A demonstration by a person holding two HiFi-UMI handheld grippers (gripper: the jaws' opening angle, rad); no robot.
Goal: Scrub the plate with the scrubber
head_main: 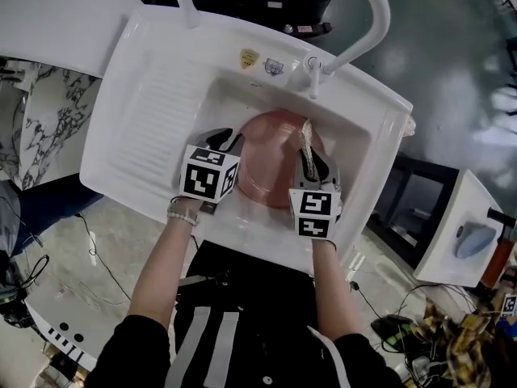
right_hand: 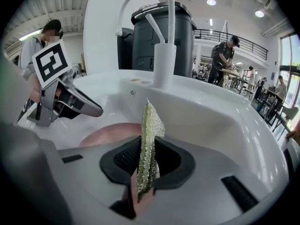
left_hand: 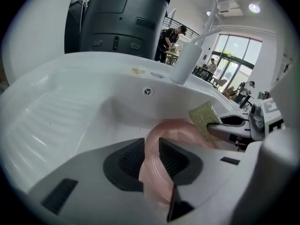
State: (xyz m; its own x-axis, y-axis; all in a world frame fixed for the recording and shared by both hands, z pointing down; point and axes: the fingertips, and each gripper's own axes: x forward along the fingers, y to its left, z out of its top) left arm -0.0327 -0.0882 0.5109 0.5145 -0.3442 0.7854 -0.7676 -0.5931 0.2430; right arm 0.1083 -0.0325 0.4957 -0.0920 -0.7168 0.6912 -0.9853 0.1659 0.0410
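A pink plate (head_main: 271, 156) lies in the basin of a white sink (head_main: 137, 63). My left gripper (head_main: 229, 140) is at the plate's left edge. In the left gripper view the plate's rim (left_hand: 152, 172) runs between the left gripper's (left_hand: 152, 156) pads, which stand open around it. My right gripper (head_main: 313, 164) hovers over the plate's right side, shut on a green-gold mesh scrubber (head_main: 306, 140). That scrubber (right_hand: 150, 144) stands upright between the right gripper's (right_hand: 149, 161) pads, with the plate (right_hand: 110, 132) below and beyond it.
A white faucet (head_main: 355, 31) arches over the basin from the back rim. A ribbed drainboard (head_main: 161, 111) lies left of the basin. A dark bin (right_hand: 164, 32) stands behind the sink. A second white unit (head_main: 468, 233) and cables are on the floor at right.
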